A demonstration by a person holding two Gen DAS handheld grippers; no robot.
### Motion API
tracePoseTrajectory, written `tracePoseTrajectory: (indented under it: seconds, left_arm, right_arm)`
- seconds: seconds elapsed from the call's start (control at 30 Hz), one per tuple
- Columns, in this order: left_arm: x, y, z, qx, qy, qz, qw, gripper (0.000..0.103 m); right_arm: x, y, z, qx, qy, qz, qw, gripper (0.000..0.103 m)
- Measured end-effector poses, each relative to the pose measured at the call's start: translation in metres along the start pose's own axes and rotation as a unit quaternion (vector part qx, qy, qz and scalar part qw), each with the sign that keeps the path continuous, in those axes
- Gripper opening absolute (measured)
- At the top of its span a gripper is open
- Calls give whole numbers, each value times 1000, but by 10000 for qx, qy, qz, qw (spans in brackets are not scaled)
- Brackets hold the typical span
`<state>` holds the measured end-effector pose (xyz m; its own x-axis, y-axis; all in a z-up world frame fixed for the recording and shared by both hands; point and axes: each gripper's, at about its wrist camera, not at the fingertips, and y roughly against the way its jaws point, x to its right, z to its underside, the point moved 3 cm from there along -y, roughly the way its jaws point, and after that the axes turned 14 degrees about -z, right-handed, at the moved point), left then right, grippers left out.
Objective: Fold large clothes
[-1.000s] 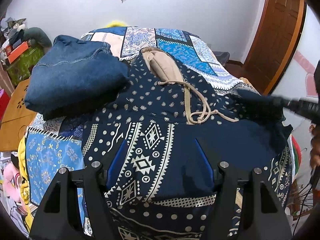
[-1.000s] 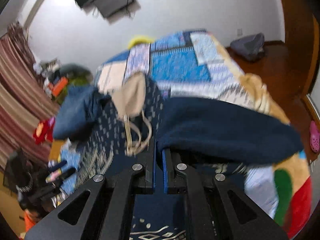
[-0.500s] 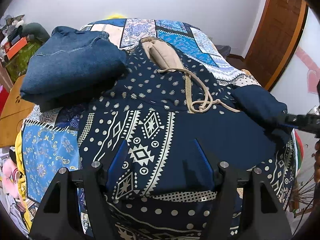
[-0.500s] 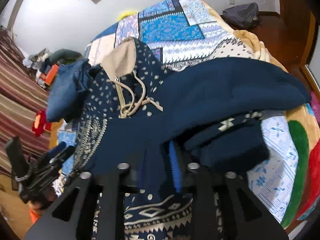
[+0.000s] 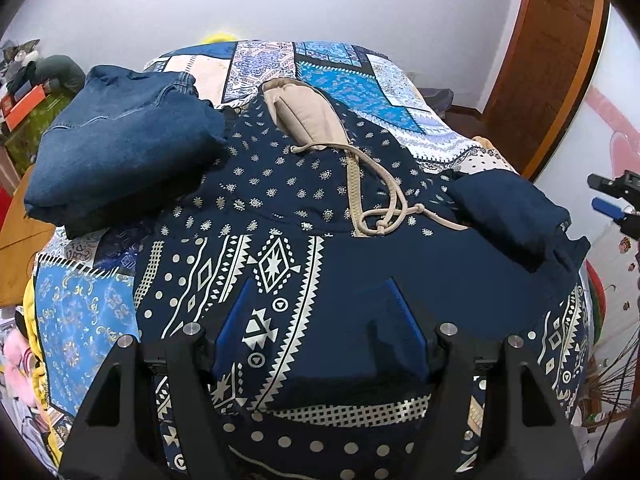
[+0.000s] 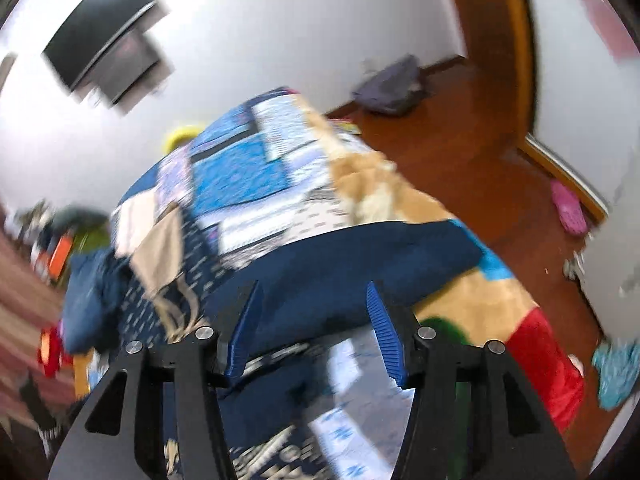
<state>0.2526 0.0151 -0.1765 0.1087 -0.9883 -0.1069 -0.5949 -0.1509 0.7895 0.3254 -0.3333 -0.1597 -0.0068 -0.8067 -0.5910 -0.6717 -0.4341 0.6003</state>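
At the bottom centre of the left wrist view, the left gripper (image 5: 322, 316) stands released, its blue fingers (image 5: 234, 320) spread wide over the patterned navy hoodie (image 5: 280, 248), which lies flat across the patchwork quilt (image 5: 344, 80). Its tan hood (image 5: 304, 112) points toward the upper centre, drawstrings (image 5: 384, 200) looped below it, and a folded sleeve (image 5: 512, 216) rests at the right. Folded jeans (image 5: 116, 148) sit at the upper left. In the blurred right wrist view, the right gripper (image 6: 314, 328) is likewise parted, holding nothing, just above the sleeve.

Left tongs (image 5: 320, 312) gape over the patterned hoodie (image 5: 288, 216).
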Motion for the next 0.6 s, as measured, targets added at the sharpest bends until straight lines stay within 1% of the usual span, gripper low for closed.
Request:
tracePoseTrajectory:
  seconds: [0.13,0.23,0.33,0.43,0.47,0.5,0.53,0.6]
  left_arm:
    - [2,-5,-2,-55,18,-3,10000,66]
    - [2,-9,-3,-97,51,-12,9999,66]
    - [2,-13,-4,-138,85,-13,9999,66]
    - [1,-17,-4,-171,116,-27,9998,66]
    - [0,-17,-4,-178,120,-26,9998,66]
    - [0,-18,-4,-187,129,-29,9997,66]
    - [-1,-18,-4,-192,134,-31,9997,66]
    - [-1,-18,-4,-192,140,-37,9997,66]
  right_arm:
    - [39,-15,-4,-50,-797,-3,9968,50]
    - [63,-32,0,-208,-1359,-170,9904,50]
    - [80,-47,5,-317,-1790,-301,9829,50]
    - [91,-58,7,-300,-2011,-319,9786,50]
    - [92,-58,6,-275,-2007,-307,9788,48]
    - [92,-59,4,-214,-1964,-236,9800,40]
    - [92,-58,3,-164,-1877,-138,9820,36]
    - [86,-56,0,-130,-1615,-84,9868,10]
